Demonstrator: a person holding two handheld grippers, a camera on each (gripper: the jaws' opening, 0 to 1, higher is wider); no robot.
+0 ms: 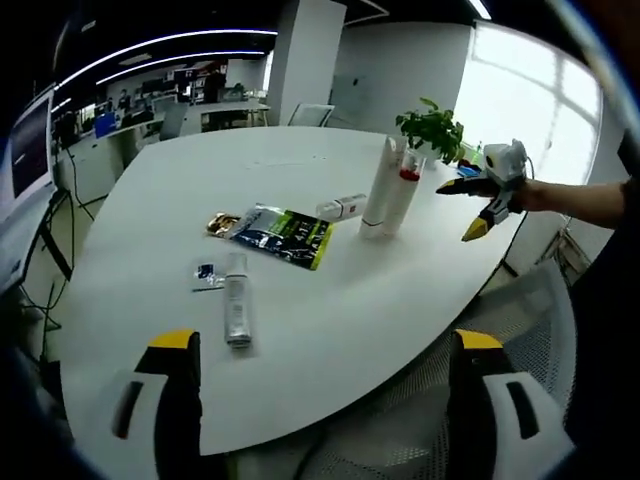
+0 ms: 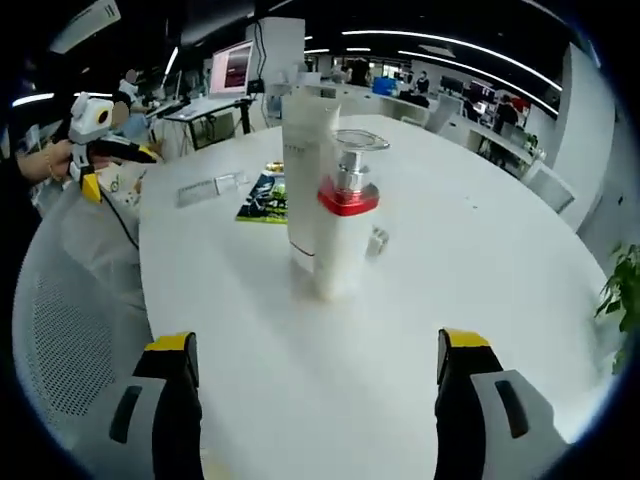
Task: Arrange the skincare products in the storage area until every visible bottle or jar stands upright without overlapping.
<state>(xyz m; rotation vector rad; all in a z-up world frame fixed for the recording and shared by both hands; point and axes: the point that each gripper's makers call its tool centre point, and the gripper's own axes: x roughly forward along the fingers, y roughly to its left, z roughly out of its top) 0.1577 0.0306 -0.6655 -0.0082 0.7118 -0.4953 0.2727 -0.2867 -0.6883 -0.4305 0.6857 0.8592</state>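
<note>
White and round, the table point(image 1: 330, 300) sits in an open office. Both tongs are spread wide and hold nothing: the left gripper point(image 1: 325, 365) hangs over the near edge, the right gripper point(image 2: 312, 365) faces two standing bottles. Of these, the tall white tube point(image 2: 305, 170) and the red-collared pump bottle point(image 2: 340, 235) touch, already upright. Beyond the left gripper a white spray bottle point(image 1: 237, 312) lies flat; farther off lies a small white bottle point(image 1: 341, 207), beside a dark sachet point(image 1: 283, 235). The fallen bottles look light, smooth and prone to roll, so I'd grip them mid-body.
</note>
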